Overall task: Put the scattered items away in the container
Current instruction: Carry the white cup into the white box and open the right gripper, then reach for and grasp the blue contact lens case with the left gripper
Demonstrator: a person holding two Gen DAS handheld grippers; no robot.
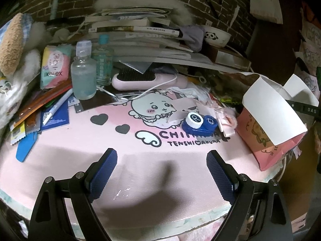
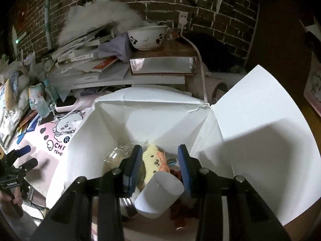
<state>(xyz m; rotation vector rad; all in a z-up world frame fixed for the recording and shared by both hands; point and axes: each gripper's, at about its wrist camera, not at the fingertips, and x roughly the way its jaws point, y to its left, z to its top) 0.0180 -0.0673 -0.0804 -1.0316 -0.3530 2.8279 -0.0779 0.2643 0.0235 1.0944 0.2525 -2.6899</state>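
My left gripper (image 1: 162, 172) hangs open over the pink printed mat (image 1: 80, 144), nothing between its blue pads. Just beyond it lies a blue contact-lens case (image 1: 199, 121) with a white "R" cap. To the right stands the pink paper box (image 1: 266, 146) with white flaps raised. My right gripper (image 2: 160, 160) is inside that open white-lined box (image 2: 112, 124), its pads apart. Under them, tilted, sits a white tub-like piece (image 2: 160, 194), with a yellow plush (image 2: 153, 158) and a clear round item (image 2: 116, 158) below. The left gripper (image 2: 26, 156) shows small at far left.
At the mat's back stand a clear bottle (image 1: 83, 76), a green bottle (image 1: 102, 64), a tissue pack (image 1: 54, 68), a pink hairbrush (image 1: 144, 80) with a white cable, a pen (image 1: 58, 106) and packets. Stacked books and a panda bowl (image 1: 217, 36) are behind. A hand (image 2: 12, 196) grips the left tool.
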